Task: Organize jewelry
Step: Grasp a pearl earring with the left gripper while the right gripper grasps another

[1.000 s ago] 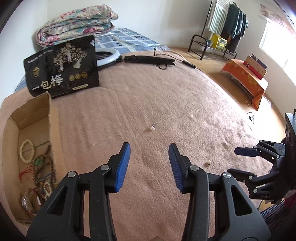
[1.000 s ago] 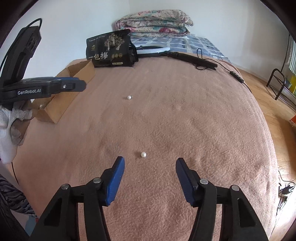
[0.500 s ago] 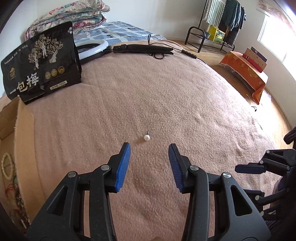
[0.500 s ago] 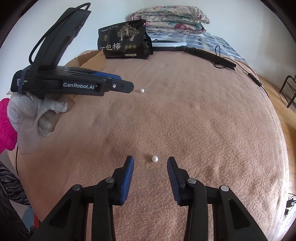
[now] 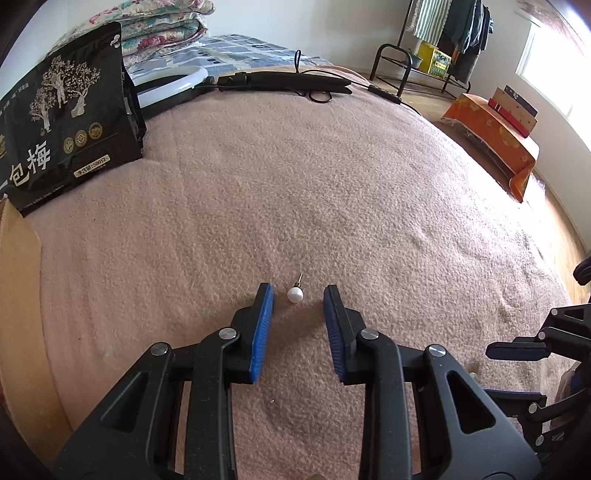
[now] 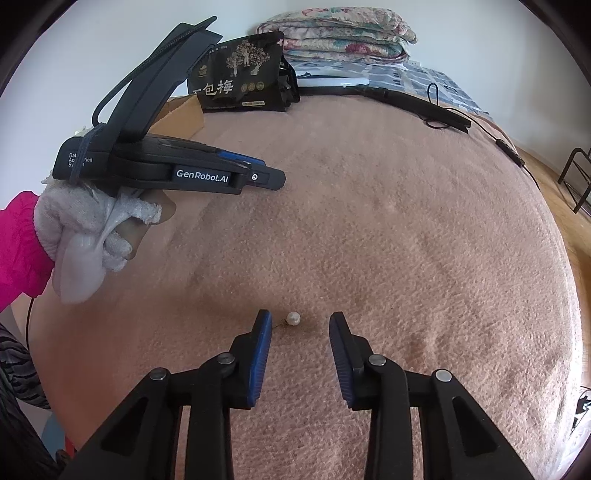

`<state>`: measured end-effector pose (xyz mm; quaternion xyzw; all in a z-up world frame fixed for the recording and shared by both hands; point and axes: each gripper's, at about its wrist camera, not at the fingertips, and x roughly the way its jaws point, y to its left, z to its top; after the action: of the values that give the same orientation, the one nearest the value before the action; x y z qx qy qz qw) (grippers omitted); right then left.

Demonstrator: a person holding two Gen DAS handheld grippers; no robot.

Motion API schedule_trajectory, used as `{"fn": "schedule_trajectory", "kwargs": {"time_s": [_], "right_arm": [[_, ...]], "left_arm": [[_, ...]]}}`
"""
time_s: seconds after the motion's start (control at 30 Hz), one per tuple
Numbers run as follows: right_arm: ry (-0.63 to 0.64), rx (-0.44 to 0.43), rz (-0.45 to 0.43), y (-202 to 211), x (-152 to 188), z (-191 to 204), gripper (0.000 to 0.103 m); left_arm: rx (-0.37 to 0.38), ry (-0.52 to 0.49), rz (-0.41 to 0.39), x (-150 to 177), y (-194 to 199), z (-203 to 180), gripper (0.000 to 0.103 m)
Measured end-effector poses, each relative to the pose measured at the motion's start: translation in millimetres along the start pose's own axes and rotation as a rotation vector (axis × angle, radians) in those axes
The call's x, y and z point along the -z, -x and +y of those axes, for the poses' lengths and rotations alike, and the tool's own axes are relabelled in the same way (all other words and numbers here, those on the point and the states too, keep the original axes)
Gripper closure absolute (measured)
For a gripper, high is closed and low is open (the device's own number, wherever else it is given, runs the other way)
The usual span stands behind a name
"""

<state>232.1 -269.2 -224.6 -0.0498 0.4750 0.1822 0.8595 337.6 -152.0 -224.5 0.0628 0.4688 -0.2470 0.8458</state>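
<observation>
Blanket [image 5: 332,177] first: a broad, nubbly, salmon-pink fleece spread over the bed, its pile matted in faint swirls. At its far end lies a stack of folded floral quilts [image 6: 340,31], soft and puffy, and in front of them a glossy black stand-up pouch [image 5: 62,122] printed with pale trees and large characters. A flat brown cardboard box [image 6: 184,114] sits at the blanket's left edge beside the pouch; what it holds I cannot make out from here. A white ring light [image 5: 170,83] and a long matte black folded stand [image 5: 284,79] with a thin cable trail across the far side.

The left gripper [image 5: 298,295], black moulded plastic with ribbed blue pads, points steeply down at the blanket. Its jaws are closing, and a small round pearl stud earring [image 5: 295,294] lies between the tips, touching neither pad, its thin metal post aimed away from the gripper. A hand in a fuzzy white knit glove [image 6: 92,229], with a bright pink cuff behind it, holds this tool.

The right gripper [image 6: 300,319], of the same make, is also closing, its pads apart around a second pearl stud [image 6: 293,318] resting on the fleece, nearer the left pad but seemingly not pressed by it.
</observation>
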Motion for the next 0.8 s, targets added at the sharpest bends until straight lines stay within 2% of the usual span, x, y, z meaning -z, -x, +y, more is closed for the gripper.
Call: {"fn": "schedule_trajectory", "kwargs": {"time_s": [0.03, 0.1, 0.37, 0.63, 0.8], "right_arm": [[0.0, -0.002, 0.001, -0.6, 0.1, -0.2, 0.07], [0.008, 0.0, 0.003, -2.2, 0.9, 0.2, 0.071], [0.029, 0.002, 0.002, -4.2, 0.8, 3.3, 0.078], [0.046, -0.005, 0.033, -12.5, -1.4, 9.5, 0.088], [0.03, -0.019, 0.029, -10.4, -1.7, 7.4, 0.088]], "left_arm": [[0.001, 0.001, -0.001, 0.0, 0.0, -0.3, 0.075], [0.002, -0.002, 0.0, -0.3, -0.8, -1.0, 0.082], [-0.017, -0.028, -0.001, 0.6, -2.3, -5.5, 0.094], [-0.029, -0.041, -0.007, 2.0, -1.8, -7.3, 0.096], [-0.042, -0.036, -0.011, 0.9, 2.4, -5.8, 0.096]]}}
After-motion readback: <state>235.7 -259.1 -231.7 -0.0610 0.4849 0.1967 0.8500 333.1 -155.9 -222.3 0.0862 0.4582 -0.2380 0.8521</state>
